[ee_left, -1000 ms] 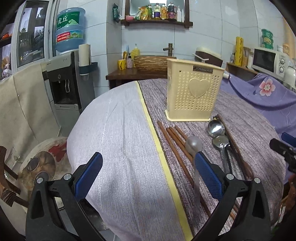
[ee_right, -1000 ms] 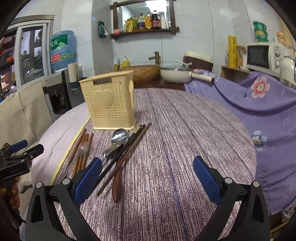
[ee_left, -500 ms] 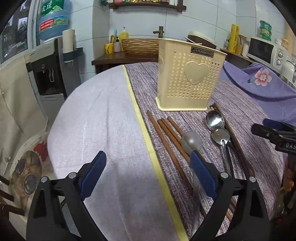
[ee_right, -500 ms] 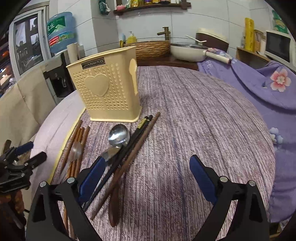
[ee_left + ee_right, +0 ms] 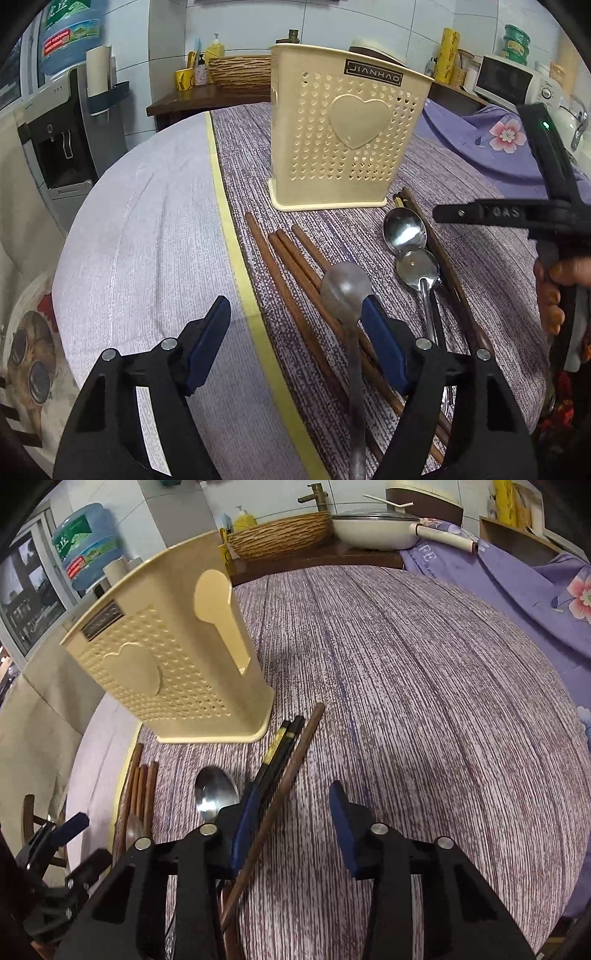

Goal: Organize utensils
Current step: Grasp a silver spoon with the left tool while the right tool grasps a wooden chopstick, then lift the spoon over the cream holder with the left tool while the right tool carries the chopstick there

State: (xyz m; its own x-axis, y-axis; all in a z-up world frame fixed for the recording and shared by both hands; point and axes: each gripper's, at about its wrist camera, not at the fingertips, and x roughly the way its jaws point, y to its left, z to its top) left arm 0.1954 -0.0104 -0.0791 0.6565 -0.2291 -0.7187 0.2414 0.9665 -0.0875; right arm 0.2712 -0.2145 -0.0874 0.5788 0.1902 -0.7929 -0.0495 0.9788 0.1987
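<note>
A cream perforated utensil holder [image 5: 345, 129] stands upright on the purple tablecloth; it also shows in the right wrist view [image 5: 170, 664]. In front of it lie brown chopsticks [image 5: 291, 266], three metal spoons [image 5: 404, 230] and black chopsticks [image 5: 282, 749]. My left gripper [image 5: 295, 341] is open low over the cloth, its right pad beside a dull spoon [image 5: 345, 290]. My right gripper [image 5: 293, 827] is open, low over a long brown chopstick [image 5: 291, 771] that runs between its fingers. The right gripper also shows at the right edge of the left wrist view [image 5: 517, 214].
A round table with a yellow seam [image 5: 229, 229] between white and purple cloth. A purple floral cloth [image 5: 535, 576] covers the far right. A water dispenser [image 5: 62, 122], a counter with a wicker basin [image 5: 284, 535] and a pan stand behind.
Both grippers have moved forward and down toward the utensils. The right gripper now straddles the long brown chopstick; the left sits closer to the dull spoon. The utensils have not moved.
</note>
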